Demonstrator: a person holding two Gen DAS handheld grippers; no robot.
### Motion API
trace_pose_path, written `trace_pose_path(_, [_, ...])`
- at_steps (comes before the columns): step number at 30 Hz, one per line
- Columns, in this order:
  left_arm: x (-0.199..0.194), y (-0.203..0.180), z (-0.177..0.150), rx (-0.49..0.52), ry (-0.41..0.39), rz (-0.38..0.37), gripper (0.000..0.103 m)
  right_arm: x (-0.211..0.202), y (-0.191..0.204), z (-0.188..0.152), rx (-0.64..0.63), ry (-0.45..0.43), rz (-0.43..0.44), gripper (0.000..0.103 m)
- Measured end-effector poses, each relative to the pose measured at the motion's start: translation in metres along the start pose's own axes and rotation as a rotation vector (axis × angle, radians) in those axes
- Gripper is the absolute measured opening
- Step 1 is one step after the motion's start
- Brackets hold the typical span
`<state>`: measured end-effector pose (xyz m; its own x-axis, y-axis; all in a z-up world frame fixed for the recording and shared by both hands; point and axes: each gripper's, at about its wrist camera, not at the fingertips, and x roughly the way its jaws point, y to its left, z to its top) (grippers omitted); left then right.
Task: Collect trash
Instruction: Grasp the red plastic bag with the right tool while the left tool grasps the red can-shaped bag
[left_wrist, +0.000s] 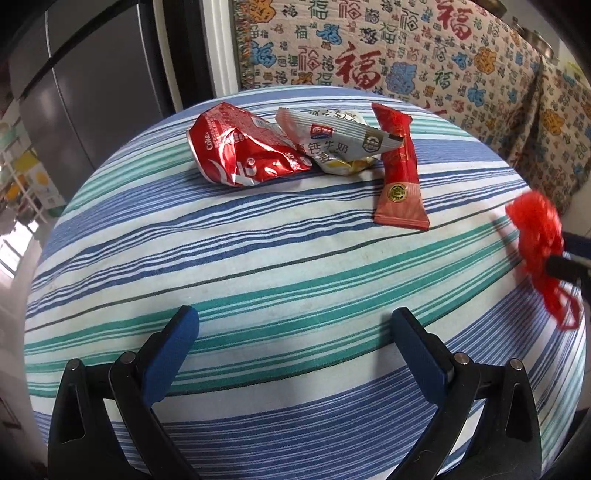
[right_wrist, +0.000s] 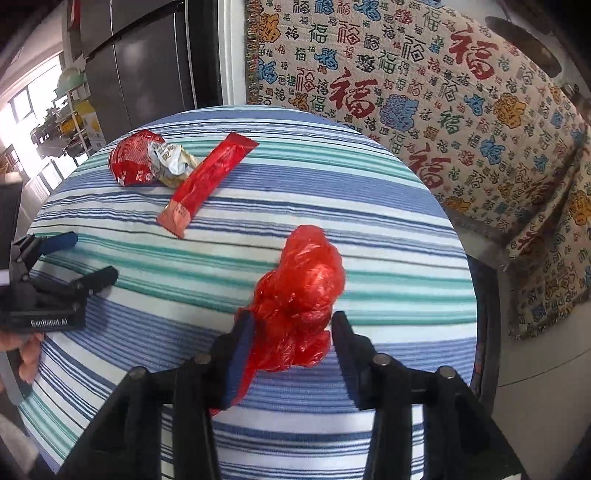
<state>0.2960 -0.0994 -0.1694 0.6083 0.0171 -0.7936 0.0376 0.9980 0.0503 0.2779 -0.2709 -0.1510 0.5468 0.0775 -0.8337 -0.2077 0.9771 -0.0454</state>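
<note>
From the left wrist, my left hand-held gripper stood spread and empty over the striped desk, the crushed red cola can far off. From the right wrist, my right hand-held gripper straddled the crumpled red plastic bag, right pad apparently clear; I should pinch mid-bundle.

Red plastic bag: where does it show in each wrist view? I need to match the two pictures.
Left wrist view: red plastic bag at the far right edge, bunched by the right gripper's finger.
Right wrist view: bag low centre, between the right gripper jaws.
Shared landmark: long red wrapper on the striped cloth.
</note>
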Motion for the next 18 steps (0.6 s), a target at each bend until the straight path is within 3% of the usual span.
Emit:
trace_pose_path(2, [0.0,0.006,0.001,-0.018,-0.001,0.008,0.103,0.003,0.002,-0.015,0.03,-0.045,-0.029,0.082])
trace_pose_path(8, [0.004,0.033,0.012,-0.105,-0.019,-0.013,0.103,0.006,0.021,-0.038,-0.014,-0.067,-0.046,0.082])
trace_pose_path(13, [0.013,0.06,0.048,-0.183,-0.038,-0.174,0.102,0.009,0.016,-0.042,0.025,-0.096,-0.017,0.082])
trace_pose_path(18, [0.018,0.077,0.087,-0.217,-0.104,-0.144,0.102,0.013,0.015,-0.041,0.042,-0.088,0.007,0.082])
